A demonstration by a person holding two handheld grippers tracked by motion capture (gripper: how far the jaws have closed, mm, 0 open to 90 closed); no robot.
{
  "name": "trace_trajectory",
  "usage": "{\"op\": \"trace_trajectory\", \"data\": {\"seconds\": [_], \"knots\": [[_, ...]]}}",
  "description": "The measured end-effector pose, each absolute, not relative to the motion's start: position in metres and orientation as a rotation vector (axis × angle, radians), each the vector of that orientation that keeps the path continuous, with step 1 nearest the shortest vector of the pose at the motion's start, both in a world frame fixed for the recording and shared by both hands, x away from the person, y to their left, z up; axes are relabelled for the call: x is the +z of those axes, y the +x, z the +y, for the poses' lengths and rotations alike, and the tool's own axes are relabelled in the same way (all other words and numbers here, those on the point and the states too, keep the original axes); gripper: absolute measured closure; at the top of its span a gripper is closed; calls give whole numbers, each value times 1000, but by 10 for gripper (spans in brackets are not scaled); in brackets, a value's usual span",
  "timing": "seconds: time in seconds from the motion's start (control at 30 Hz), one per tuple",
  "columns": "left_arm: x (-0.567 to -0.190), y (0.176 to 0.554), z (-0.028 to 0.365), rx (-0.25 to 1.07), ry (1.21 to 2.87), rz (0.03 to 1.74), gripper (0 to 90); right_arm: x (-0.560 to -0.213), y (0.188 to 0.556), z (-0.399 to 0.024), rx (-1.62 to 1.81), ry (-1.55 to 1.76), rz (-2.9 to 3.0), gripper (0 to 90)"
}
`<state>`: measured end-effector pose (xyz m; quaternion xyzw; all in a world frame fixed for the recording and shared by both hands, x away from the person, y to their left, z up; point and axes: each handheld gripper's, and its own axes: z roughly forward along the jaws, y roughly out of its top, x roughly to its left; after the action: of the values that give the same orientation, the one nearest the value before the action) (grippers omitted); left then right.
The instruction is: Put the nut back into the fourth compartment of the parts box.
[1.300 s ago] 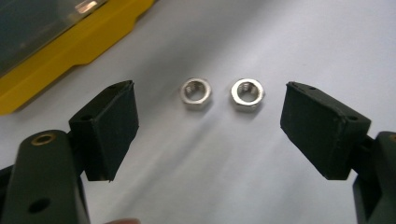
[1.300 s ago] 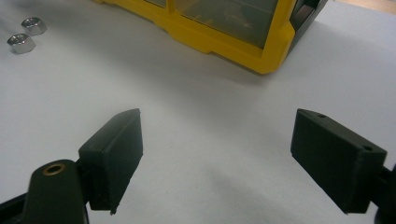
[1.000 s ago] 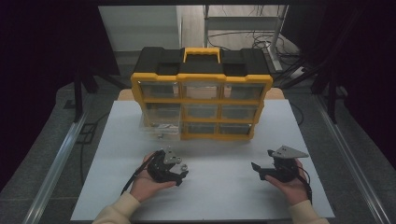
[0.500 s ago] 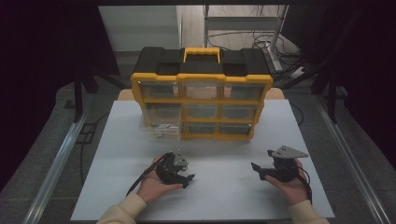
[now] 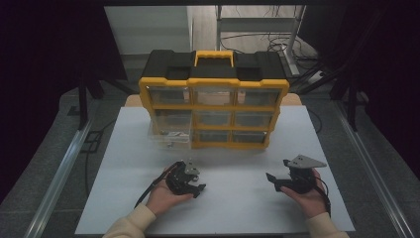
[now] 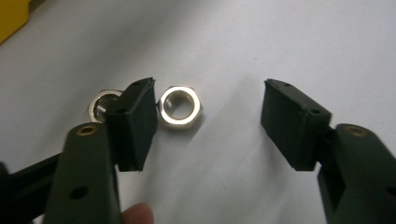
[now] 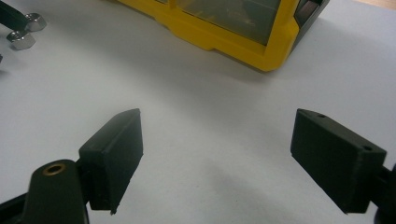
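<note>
Steel hex nuts, two of them, lay on the white table (image 5: 124, 163) directly under the left gripper (image 6: 208, 119). In the left gripper view, the nearer nut (image 6: 180, 107) sat flat on the surface between the jaws, just beside the inner face of the left-hand jaw and well apart from the other. No pad pressed on it. The second nut (image 6: 102, 105) lay just outside that same jaw, partly hidden behind it and close beside the first; whether the two nuts touched could not be told. The jaws had just been closing and stood at a moderate gap, with the nearer nut between them but not gripped. A fingertip was visible at the bottom edge of that view.

In the high view, the left gripper (image 5: 190, 182) was held low over the near part of the table, in front of the yellow and black organiser (image 5: 214, 84). The organiser stood upright at the far side of the table, three rows of clear-fronted drawers facing the person. One clear drawer (image 5: 169, 135) on its left side stood pulled out from the frame.

The right gripper (image 7: 217, 154) was held near the table's right side, well apart from the nuts. Its jaws stood wide with nothing between them, pointing towards the organiser's lower corner. Both nuts appeared at the upper left of the right gripper view.
</note>
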<state>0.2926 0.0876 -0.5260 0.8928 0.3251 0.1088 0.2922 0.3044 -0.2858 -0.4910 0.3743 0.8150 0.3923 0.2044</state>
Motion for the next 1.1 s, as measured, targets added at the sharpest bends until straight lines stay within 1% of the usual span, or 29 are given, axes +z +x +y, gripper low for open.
{"op": "trace_trajectory", "data": {"seconds": [0.13, 0.3, 0.4, 0.57, 0.63, 1.1], "knots": [[-527, 296, 88, 280, 2380, 900, 450, -491, 305, -286, 1094, 1044, 2273, 174], [-527, 299, 88, 258, 2374, 916, 489, -491, 305, -286, 1093, 1043, 2274, 174], [-527, 301, 88, 238, 2369, 923, 548, -491, 305, -286, 1092, 1044, 2274, 174], [-526, 302, 87, 239, 2361, 936, 636, -491, 305, -286, 1093, 1042, 2274, 174], [-526, 301, 87, 239, 2358, 935, 690, -491, 305, -286, 1092, 1042, 2274, 174], [-524, 299, 87, 231, 2341, 927, 702, -491, 305, -286, 1089, 1044, 2274, 175]]}}
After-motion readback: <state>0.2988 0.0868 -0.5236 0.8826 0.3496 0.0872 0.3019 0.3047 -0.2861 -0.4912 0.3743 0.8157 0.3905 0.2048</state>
